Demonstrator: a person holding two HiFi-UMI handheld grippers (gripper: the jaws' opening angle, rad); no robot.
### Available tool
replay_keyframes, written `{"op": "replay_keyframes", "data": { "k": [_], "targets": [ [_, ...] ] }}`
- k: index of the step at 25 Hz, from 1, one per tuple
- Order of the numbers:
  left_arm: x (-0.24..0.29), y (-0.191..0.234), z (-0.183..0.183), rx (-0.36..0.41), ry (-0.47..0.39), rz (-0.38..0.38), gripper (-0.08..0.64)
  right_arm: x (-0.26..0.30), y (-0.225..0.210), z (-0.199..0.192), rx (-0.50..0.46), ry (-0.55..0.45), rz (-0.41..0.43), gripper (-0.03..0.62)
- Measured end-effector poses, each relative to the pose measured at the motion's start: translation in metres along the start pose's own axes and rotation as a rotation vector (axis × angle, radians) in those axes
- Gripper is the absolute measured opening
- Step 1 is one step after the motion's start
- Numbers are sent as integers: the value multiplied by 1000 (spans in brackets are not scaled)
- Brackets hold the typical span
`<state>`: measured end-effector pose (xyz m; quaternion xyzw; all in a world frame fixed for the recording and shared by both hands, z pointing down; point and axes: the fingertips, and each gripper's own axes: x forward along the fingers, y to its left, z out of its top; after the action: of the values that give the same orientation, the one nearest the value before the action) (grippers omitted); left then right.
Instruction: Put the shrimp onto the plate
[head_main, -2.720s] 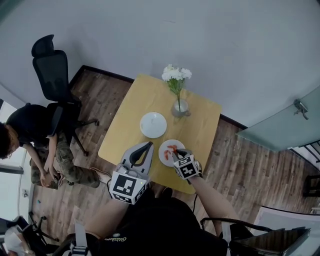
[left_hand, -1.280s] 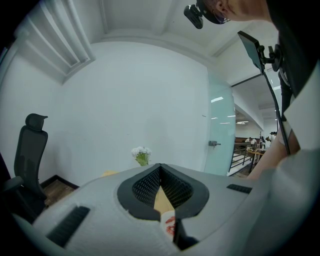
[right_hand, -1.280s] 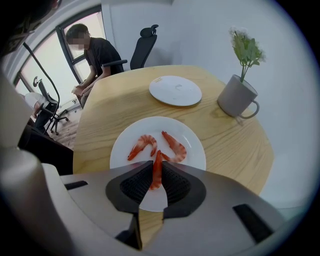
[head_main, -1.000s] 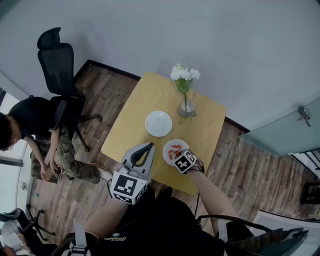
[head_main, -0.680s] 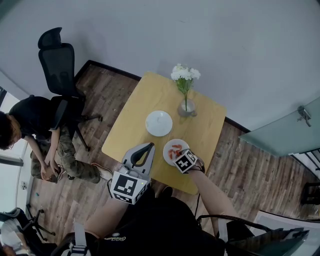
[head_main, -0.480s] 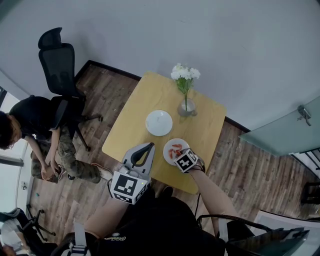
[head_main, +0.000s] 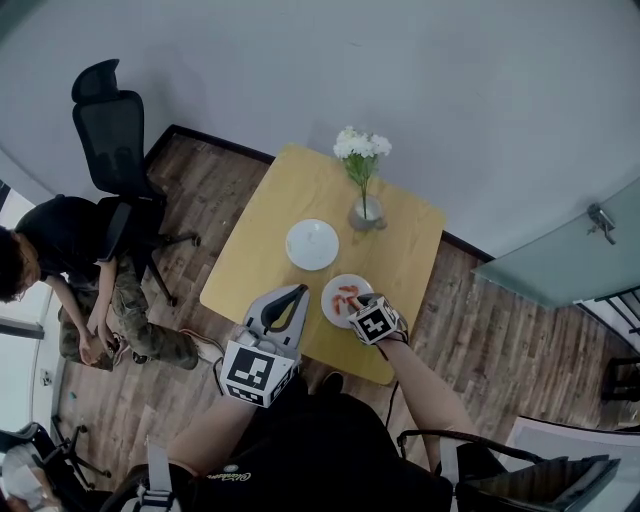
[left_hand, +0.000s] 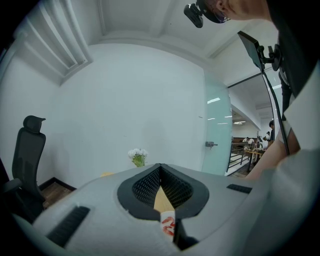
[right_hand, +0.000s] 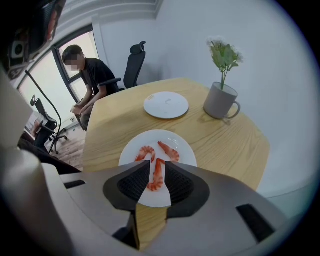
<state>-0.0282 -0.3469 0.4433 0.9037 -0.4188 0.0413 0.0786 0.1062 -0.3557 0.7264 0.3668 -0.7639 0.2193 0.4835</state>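
Note:
Three orange shrimp (right_hand: 168, 150) lie on the near white plate (right_hand: 131, 152), which the head view shows near the table's front edge (head_main: 334, 311). My right gripper (right_hand: 157, 167) hovers over that plate's near rim with its jaws a little apart. One shrimp (right_hand: 156, 176) shows through the gap, lying on the plate. In the head view the right gripper (head_main: 357, 303) sits at the plate's right side. My left gripper (head_main: 298, 291) hangs just left of the plate, off the table's front edge. Its tips are together and it holds nothing (left_hand: 161, 172).
A second, empty white plate (right_hand: 166, 104) lies farther back on the yellow table (head_main: 270, 225). A grey mug with white flowers (right_hand: 220, 101) stands at the back right. A seated person (head_main: 60, 250) and a black office chair (head_main: 105, 120) are to the left of the table.
The head view has shifted slightly. Both grippers keep nearly the same places beside the shrimp plate, and the shrimp have not moved.

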Motion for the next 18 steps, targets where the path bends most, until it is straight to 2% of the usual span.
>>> {"op": "replay_keyframes", "data": {
  "k": [6,13,18],
  "targets": [
    [1,-11,3,10,-8,-21,3,-36,-4,22,108,-156,-21,95],
    [4,-26,11,28,-29,-52,3,-129,-13,75,203,-474,-76,55],
    [5,-36,18,39,-42,-71,3,-200,-18,98,245,-669,-123,34]
  ]
}}
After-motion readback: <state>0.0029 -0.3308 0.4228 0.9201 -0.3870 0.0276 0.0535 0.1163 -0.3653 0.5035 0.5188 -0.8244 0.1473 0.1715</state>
